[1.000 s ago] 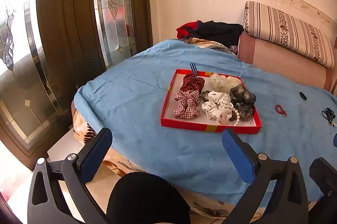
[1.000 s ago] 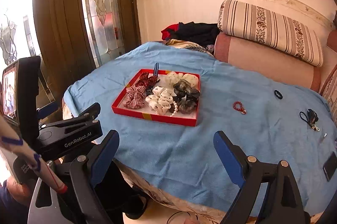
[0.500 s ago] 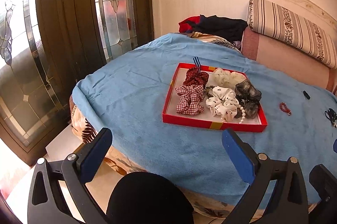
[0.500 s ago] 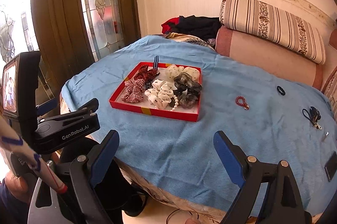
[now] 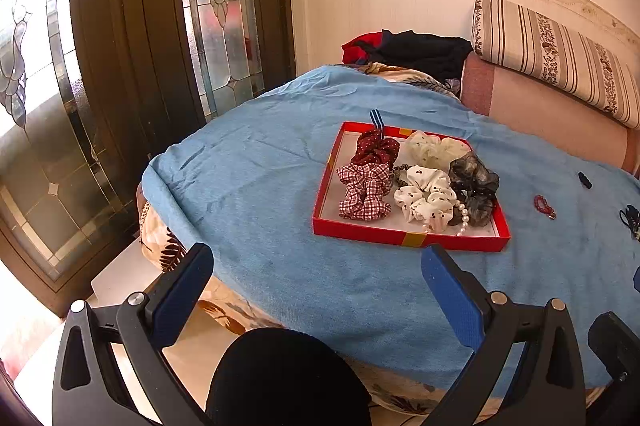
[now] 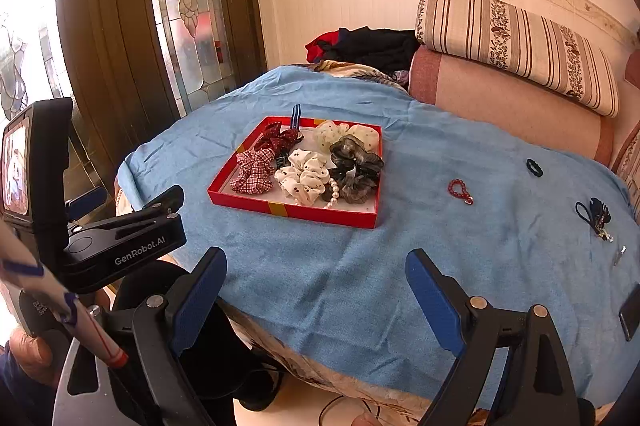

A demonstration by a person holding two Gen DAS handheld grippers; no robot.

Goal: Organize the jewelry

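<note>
A red tray [image 5: 408, 237] [image 6: 292, 211] sits on the blue cloth and holds several scrunchies and a pearl bracelet [image 6: 333, 193]. Right of it on the cloth lie a red bead bracelet [image 6: 459, 191] [image 5: 544, 206], a small black hair tie [image 6: 534, 167], a dark tasselled piece [image 6: 595, 213] and a small silver clip [image 6: 619, 255]. My left gripper [image 5: 316, 280] is open and empty, held before the table's near edge. My right gripper [image 6: 316, 284] is open and empty, also short of the near edge, to the right of the left one.
The blue cloth [image 6: 320, 258] covers a round table. A pink sofa with a striped cushion [image 6: 516, 42] stands behind it, with dark clothes [image 6: 372, 46] at its end. A stained-glass door [image 5: 120, 66] is at the left. A dark phone [image 6: 631, 310] lies at the cloth's right edge.
Both grippers have moved a little closer to the table and tray. Both stay open and empty.
</note>
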